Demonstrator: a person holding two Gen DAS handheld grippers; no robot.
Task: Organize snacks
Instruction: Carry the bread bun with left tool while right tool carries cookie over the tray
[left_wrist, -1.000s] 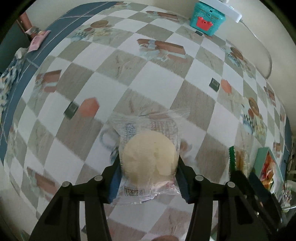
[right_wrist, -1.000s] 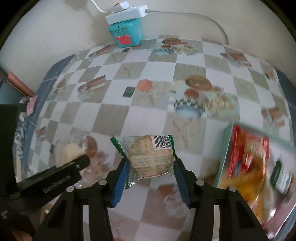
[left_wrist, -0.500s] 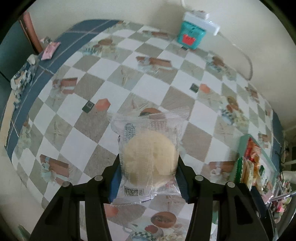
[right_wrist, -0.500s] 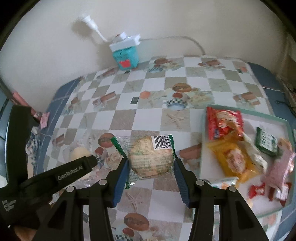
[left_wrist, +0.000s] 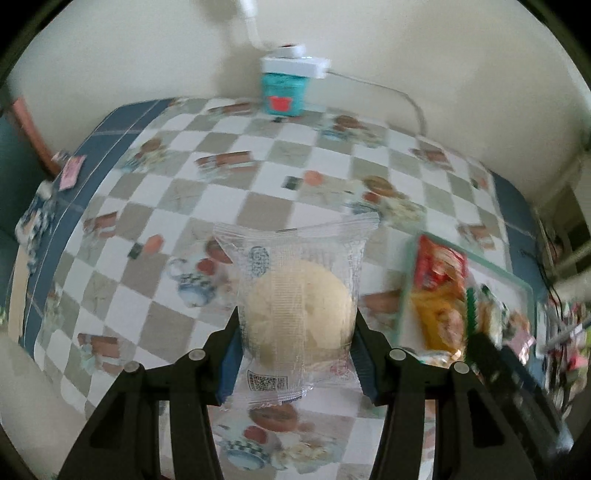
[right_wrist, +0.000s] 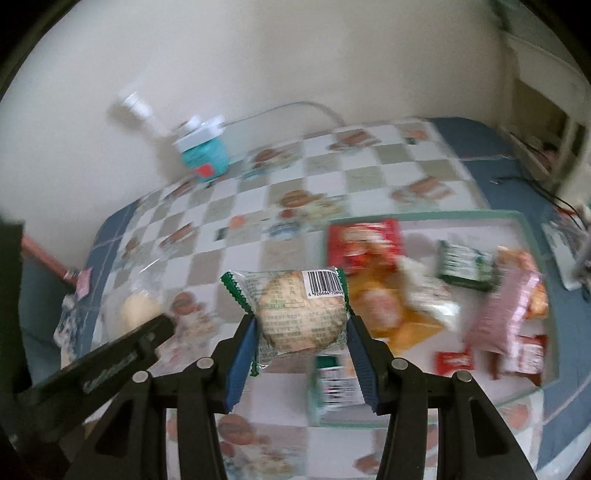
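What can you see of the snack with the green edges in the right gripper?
The snack is a round, pale brown cake sealed in a clear plastic wrapper with green zigzag ends, small print and a barcode at one corner. It is clamped at both sides between the blue pads of the right gripper, above the checked tablecloth.

so the table (left_wrist: 229, 206) has a checkered cloth with teapot and food prints and a blue border. a teal box (left_wrist: 282, 92) sits at the far edge by the wall, and a green-rimmed tray (right_wrist: 532, 236) full of snack packets is on the right side.
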